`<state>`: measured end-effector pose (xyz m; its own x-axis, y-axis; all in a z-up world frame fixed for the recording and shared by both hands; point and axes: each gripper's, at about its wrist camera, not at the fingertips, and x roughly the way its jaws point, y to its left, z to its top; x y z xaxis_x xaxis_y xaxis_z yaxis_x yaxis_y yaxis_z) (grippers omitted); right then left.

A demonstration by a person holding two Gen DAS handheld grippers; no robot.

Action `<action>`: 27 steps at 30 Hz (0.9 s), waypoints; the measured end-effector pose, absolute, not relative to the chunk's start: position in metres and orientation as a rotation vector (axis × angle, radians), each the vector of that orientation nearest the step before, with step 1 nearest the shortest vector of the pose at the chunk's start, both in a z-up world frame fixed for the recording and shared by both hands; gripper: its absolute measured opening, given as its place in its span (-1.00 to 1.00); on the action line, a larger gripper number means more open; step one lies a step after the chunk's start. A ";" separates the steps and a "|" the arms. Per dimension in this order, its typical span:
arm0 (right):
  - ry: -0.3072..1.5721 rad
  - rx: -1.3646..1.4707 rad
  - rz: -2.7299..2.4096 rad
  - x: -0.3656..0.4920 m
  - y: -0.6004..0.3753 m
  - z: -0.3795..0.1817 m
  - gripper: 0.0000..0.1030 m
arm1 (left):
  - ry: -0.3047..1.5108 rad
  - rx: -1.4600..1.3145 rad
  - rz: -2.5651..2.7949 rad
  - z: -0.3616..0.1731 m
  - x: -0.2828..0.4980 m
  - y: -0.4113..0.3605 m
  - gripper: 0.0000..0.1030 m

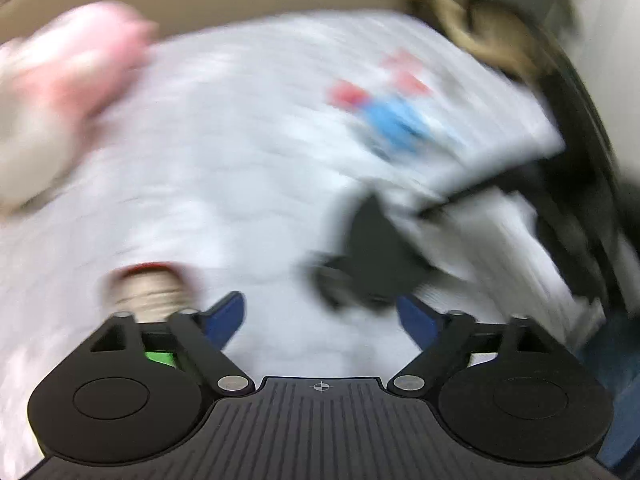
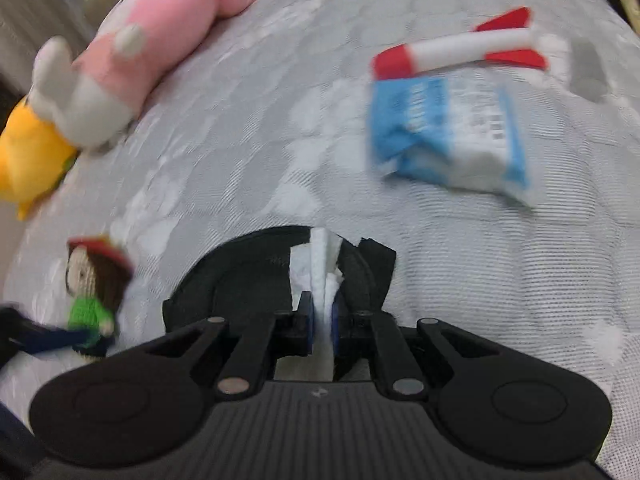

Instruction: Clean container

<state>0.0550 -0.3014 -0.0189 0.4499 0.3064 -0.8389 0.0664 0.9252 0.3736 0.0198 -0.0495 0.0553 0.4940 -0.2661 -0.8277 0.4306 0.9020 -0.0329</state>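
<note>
The right hand-held gripper (image 2: 322,322) is closed tight on a folded white wipe (image 2: 320,276), pressing it into a black, shallow, round-walled container (image 2: 240,280) that sits on the grey patterned bed cover (image 2: 240,140), toward the bed's near edge. The left hand-held gripper (image 1: 320,312) is wide open and holds nothing; in its blurred view the same black container (image 1: 368,248) lies just ahead of its blue fingertips (image 1: 224,316).

The container looks light and thin-walled, with a ragged rim, so it will likely skate or flex on the soft bedding under wiping pressure. Its outer wall, opposite the wipe, seems the best place to pinch it. The wipe is limp and needs a firm grip.

Nearby lie a blue-and-white wipes packet (image 2: 448,132), a pink plush toy (image 2: 160,36) at the far left corner, and a small knitted doll (image 2: 96,292).
</note>
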 end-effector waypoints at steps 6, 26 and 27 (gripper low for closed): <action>1.007 0.311 0.085 0.047 -0.301 -0.002 -0.80 | 1.086 0.018 -0.091 0.052 0.057 0.054 0.82; 1.046 0.347 0.159 0.070 -0.252 -0.018 -0.81 | 1.153 0.053 -0.488 -0.025 0.097 -0.040 0.33; 1.031 0.376 0.154 0.069 -0.257 -0.016 -0.81 | 1.145 0.080 -0.505 -0.024 0.094 -0.047 0.33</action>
